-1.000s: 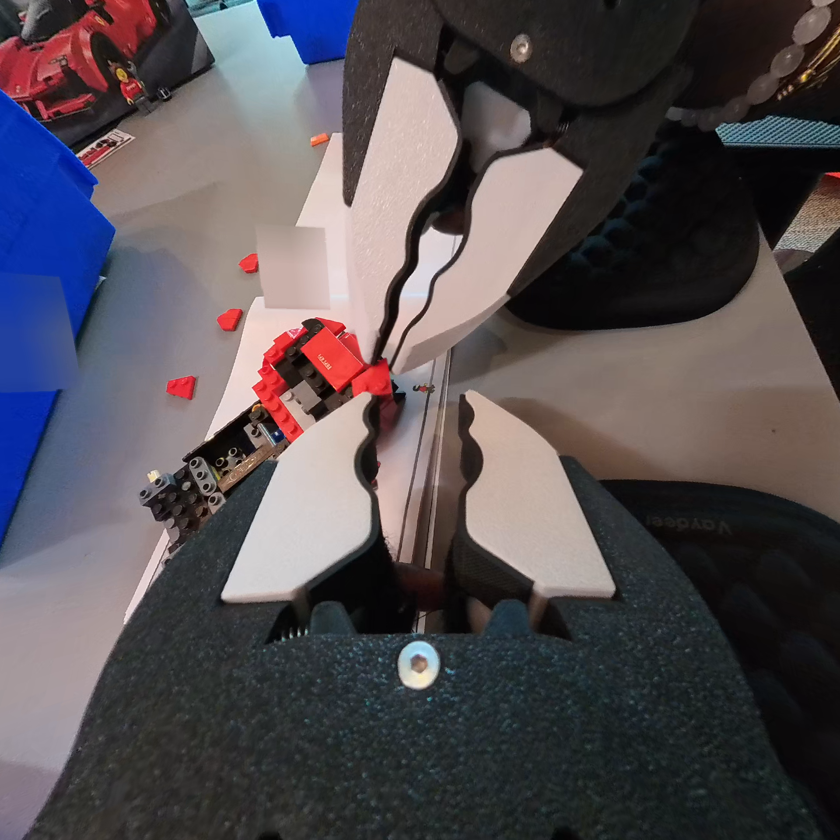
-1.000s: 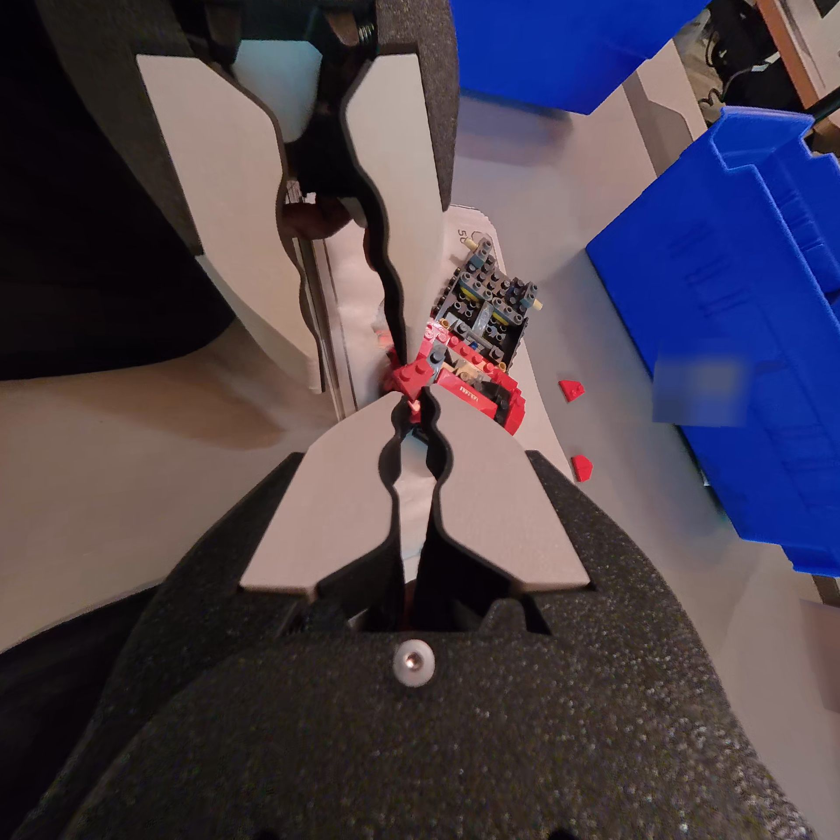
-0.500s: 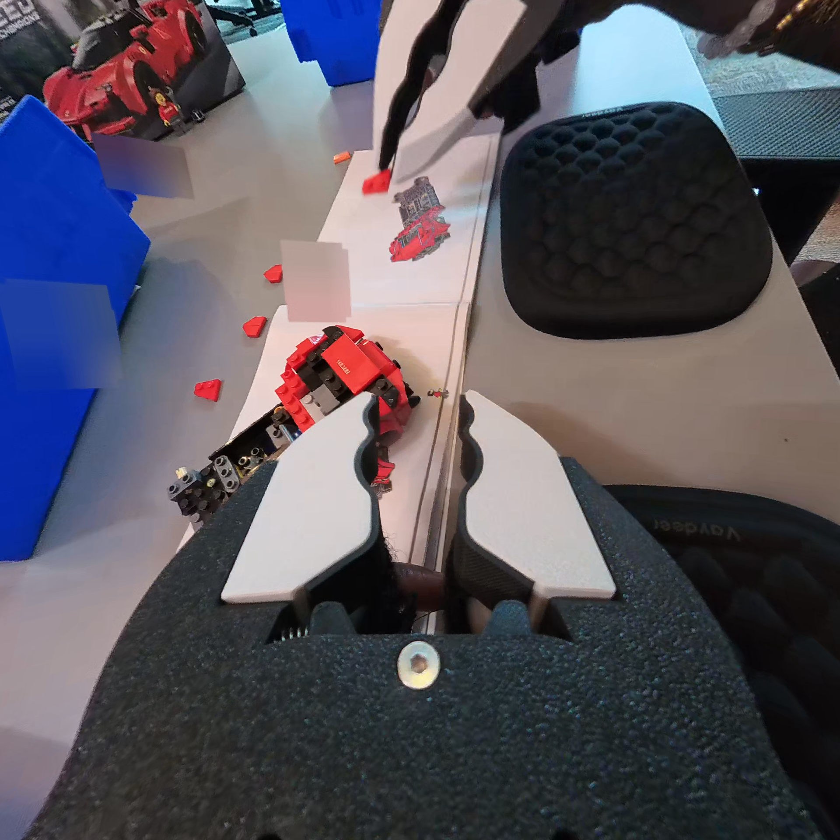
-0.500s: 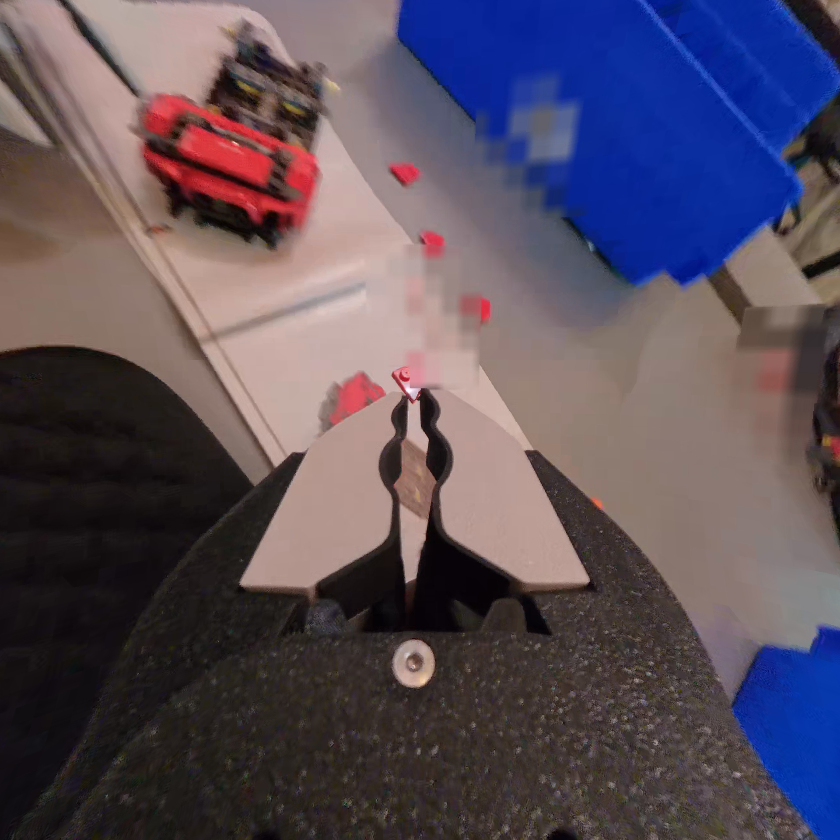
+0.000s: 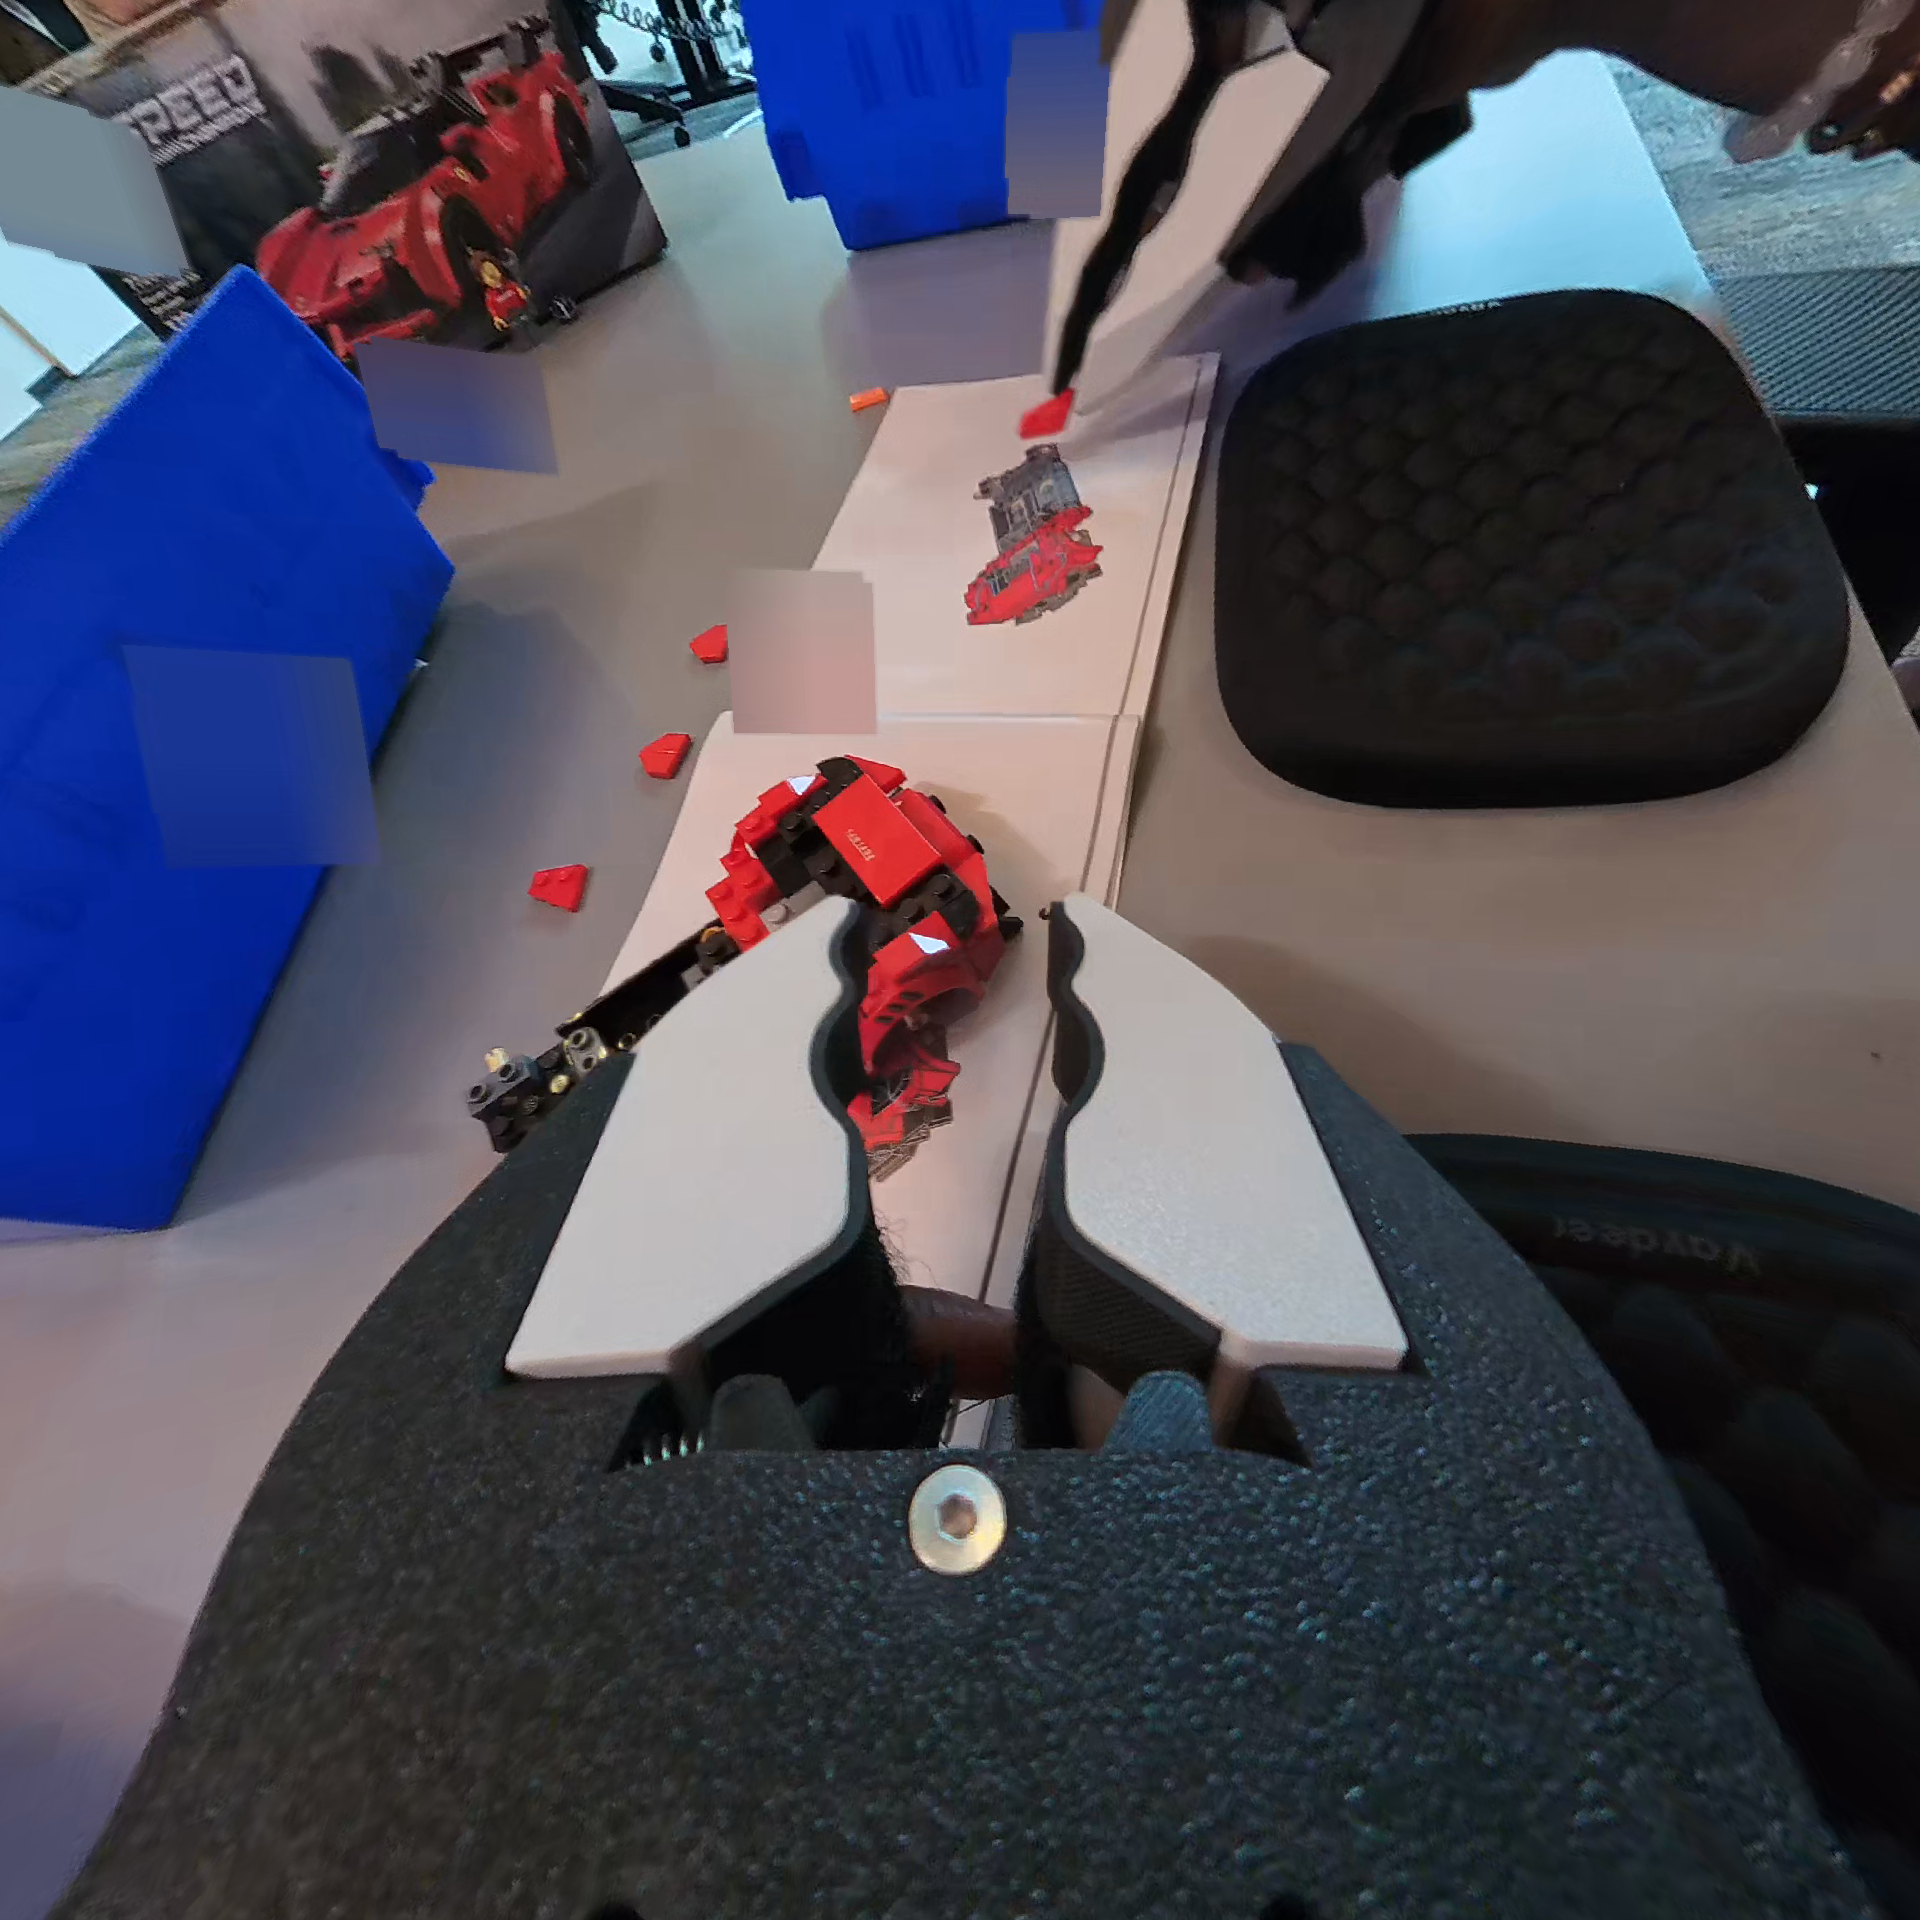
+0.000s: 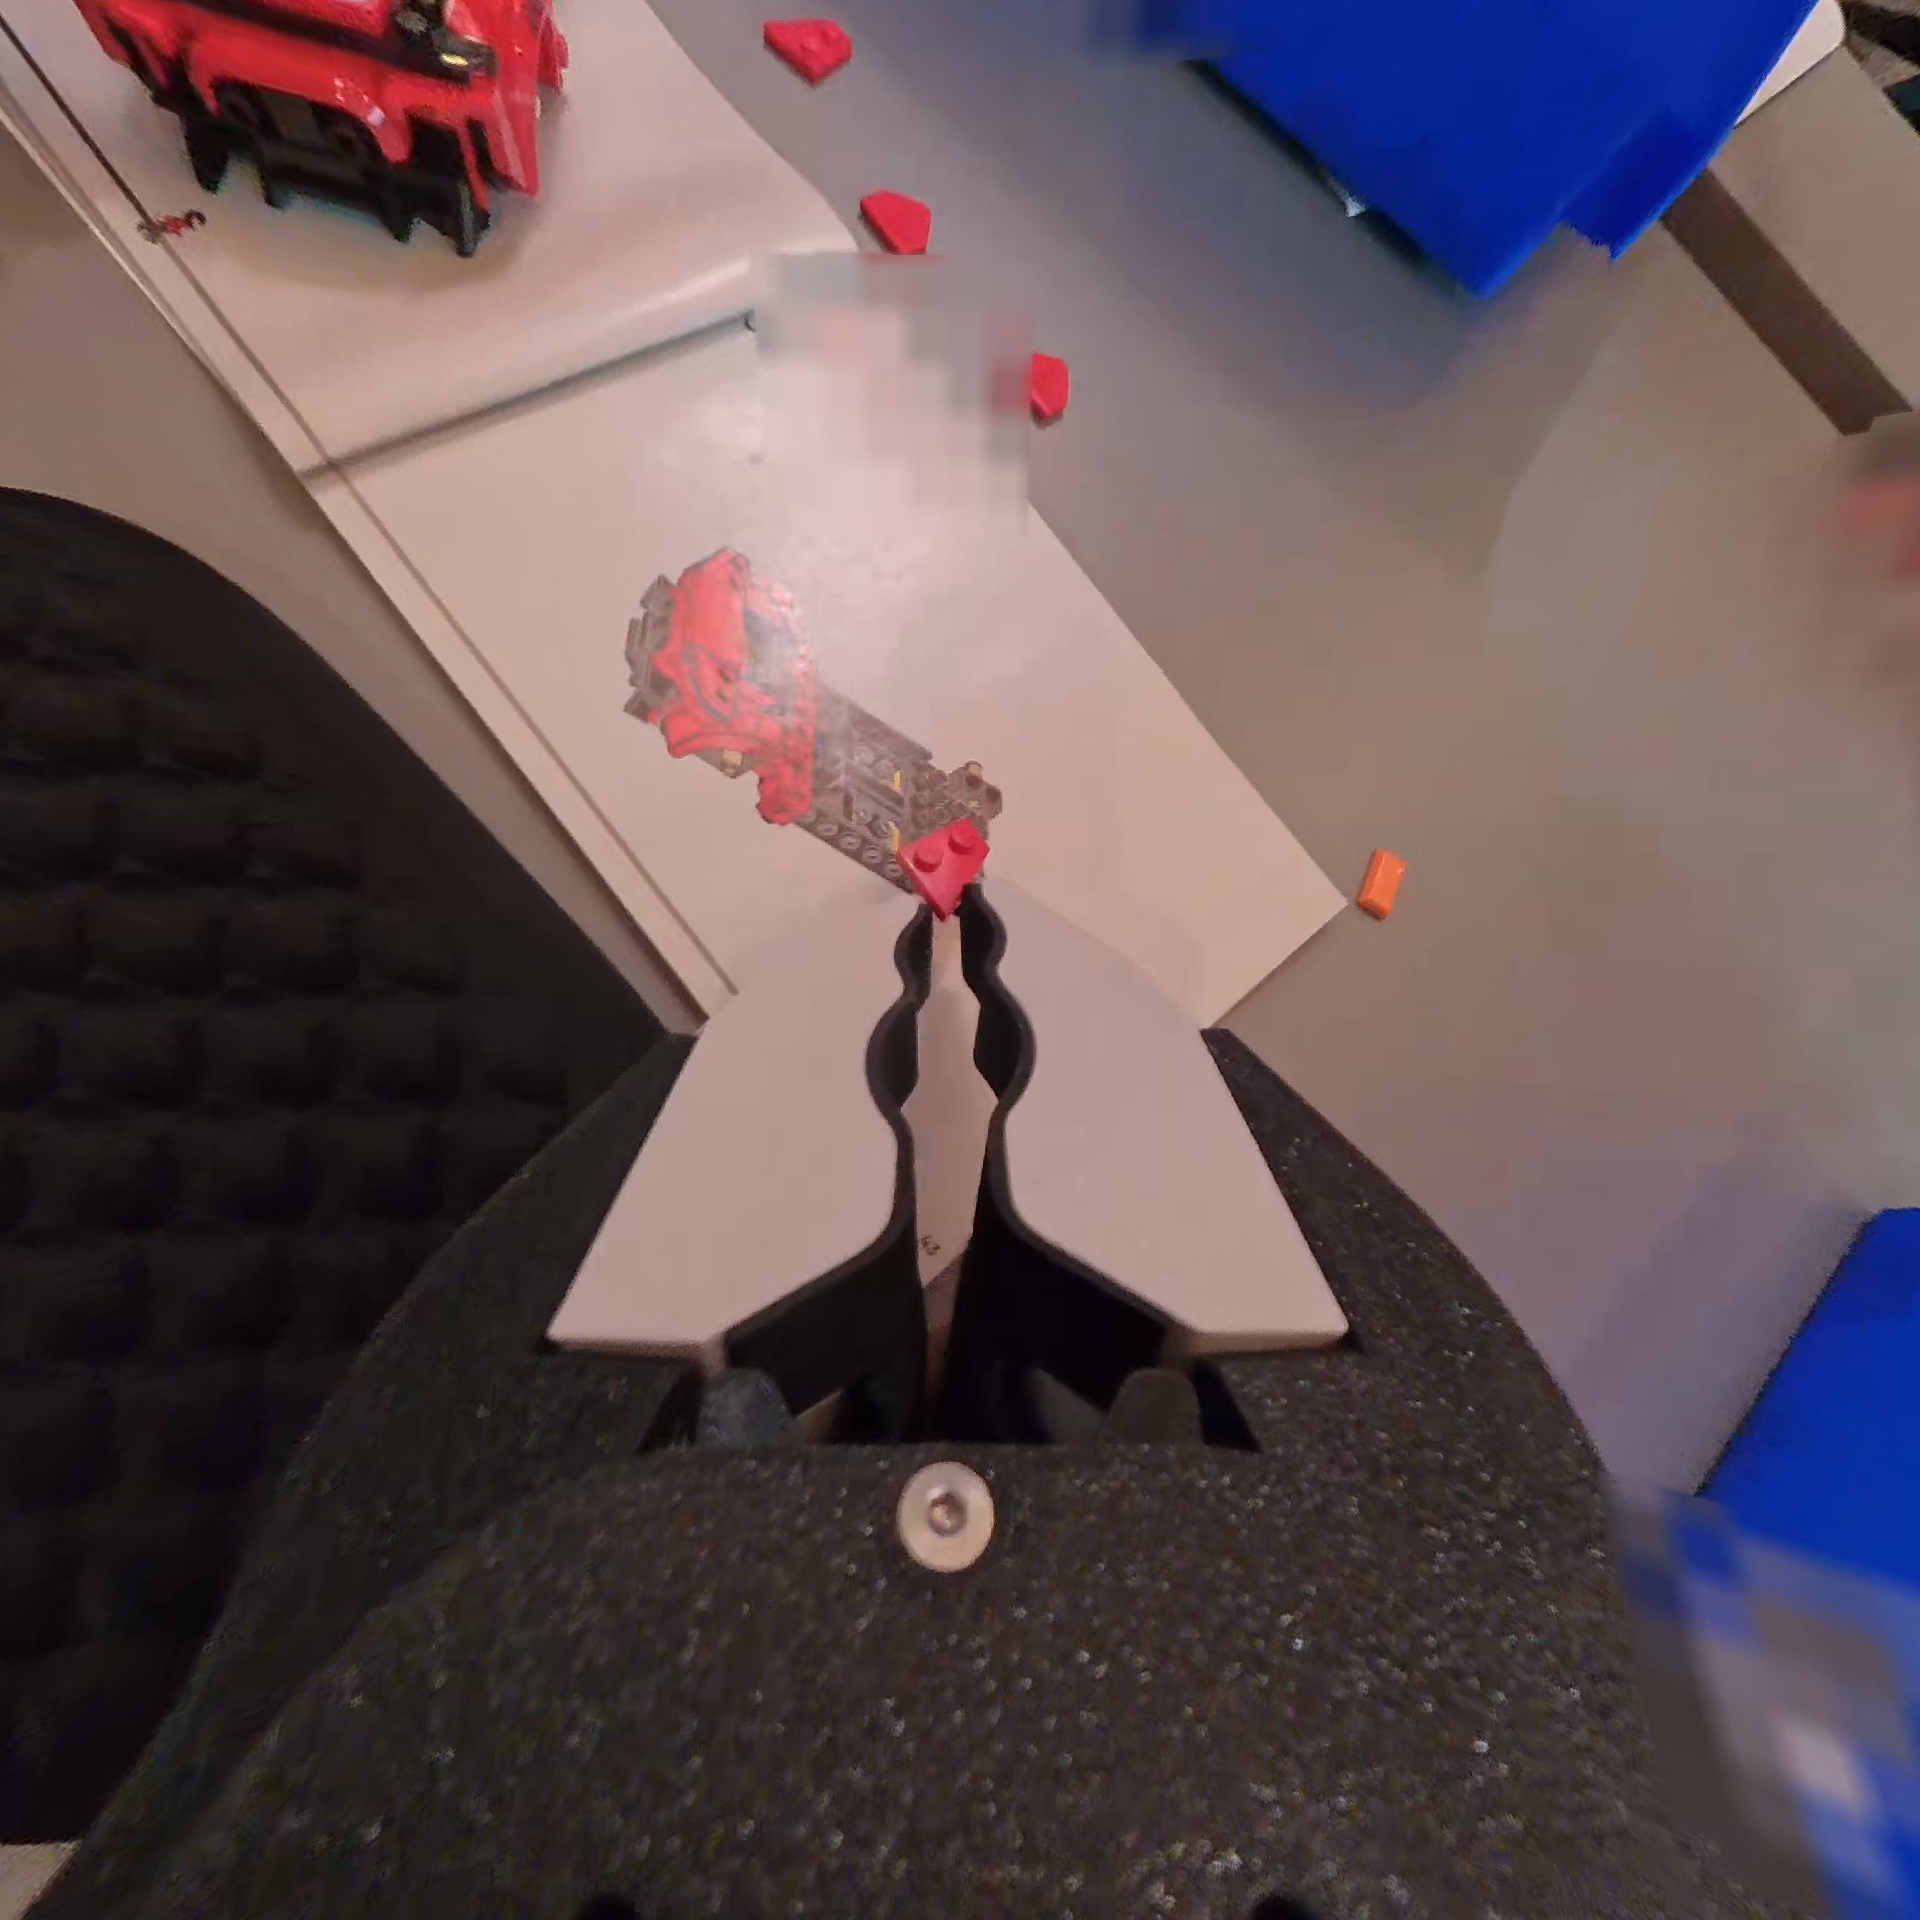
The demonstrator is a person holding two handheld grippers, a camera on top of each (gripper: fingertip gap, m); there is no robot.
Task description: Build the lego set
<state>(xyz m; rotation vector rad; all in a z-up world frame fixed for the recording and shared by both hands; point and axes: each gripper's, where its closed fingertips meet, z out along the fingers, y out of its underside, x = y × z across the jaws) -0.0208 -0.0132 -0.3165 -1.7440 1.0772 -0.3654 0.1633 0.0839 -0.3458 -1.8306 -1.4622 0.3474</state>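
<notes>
A part-built red and black lego car lies on the open instruction booklet. My left gripper is open and empty, with the car just ahead of its left finger and partly hidden by it. My right gripper is shut on a small red wedge plate and holds it low over the booklet's far page, beside a printed picture of the car. In the left wrist view the right gripper shows far off with the red plate at its tips. The car also shows in the right wrist view.
Three loose red pieces lie left of the booklet and an orange piece lies near its far corner. Blue bins stand left and far. A lego box is at the back. Black pads lie to the right. The tips of one gripper are about 20 centimetres away from the tips of the other.
My right gripper has left the car with a small red plate in it and moved to the booklet's far page, then lower. My left gripper has stayed open near the car.
</notes>
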